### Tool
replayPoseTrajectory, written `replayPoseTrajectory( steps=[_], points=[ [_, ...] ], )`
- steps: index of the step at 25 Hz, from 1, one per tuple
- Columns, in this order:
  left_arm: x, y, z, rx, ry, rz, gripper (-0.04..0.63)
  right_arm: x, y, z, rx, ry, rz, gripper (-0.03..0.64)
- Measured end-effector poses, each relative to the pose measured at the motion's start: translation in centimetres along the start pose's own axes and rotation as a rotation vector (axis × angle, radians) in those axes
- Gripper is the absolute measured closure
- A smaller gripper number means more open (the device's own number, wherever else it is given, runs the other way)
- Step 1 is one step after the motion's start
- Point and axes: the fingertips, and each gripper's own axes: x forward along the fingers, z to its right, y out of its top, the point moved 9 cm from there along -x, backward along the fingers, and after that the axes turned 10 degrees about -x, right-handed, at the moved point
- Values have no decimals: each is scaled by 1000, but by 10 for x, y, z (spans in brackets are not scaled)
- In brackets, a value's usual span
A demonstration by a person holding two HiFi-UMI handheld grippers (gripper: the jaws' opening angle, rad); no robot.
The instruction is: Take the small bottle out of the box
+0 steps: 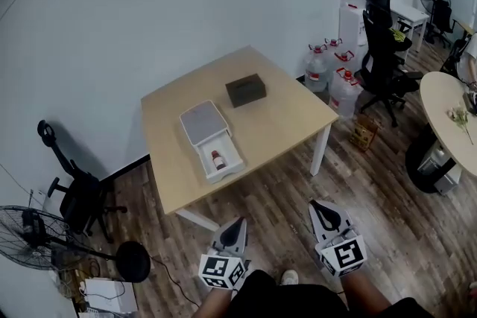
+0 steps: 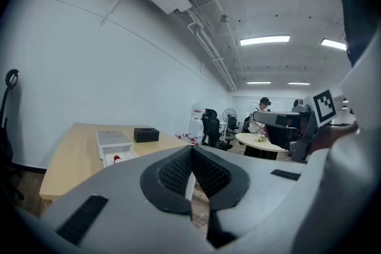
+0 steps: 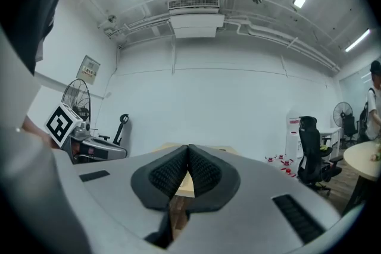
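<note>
Wooden table point(image 1: 279, 119), frame centre | small bottle point(image 1: 218, 160) lies in open drawer point(image 1: 232, 153) of white box point(image 1: 203, 121), centre | left gripper point(image 1: 239, 222), bottom centre: jaws closed, empty | right gripper point(image 1: 317, 204), bottom right-centre: jaws closed, empty

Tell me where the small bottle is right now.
In the head view, the small bottle lies in the open drawer of the white box, left of centre on the wooden table, with the black box beyond it to the right.
</note>
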Motion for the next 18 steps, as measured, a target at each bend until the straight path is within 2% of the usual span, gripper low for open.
replayPoseTrajectory(
  steps=[4, 13, 18],
  points=[
    [8, 8, -15, 4, 49, 33, 580, 26, -1, 5, 33, 29, 18, 603],
    [42, 21, -62, -10, 113, 53, 580, 99, -10, 15, 13, 104, 17, 603],
    [67, 42, -98, -56, 125, 86, 580, 150, -4, 22, -18, 165, 69, 603]
  ],
)
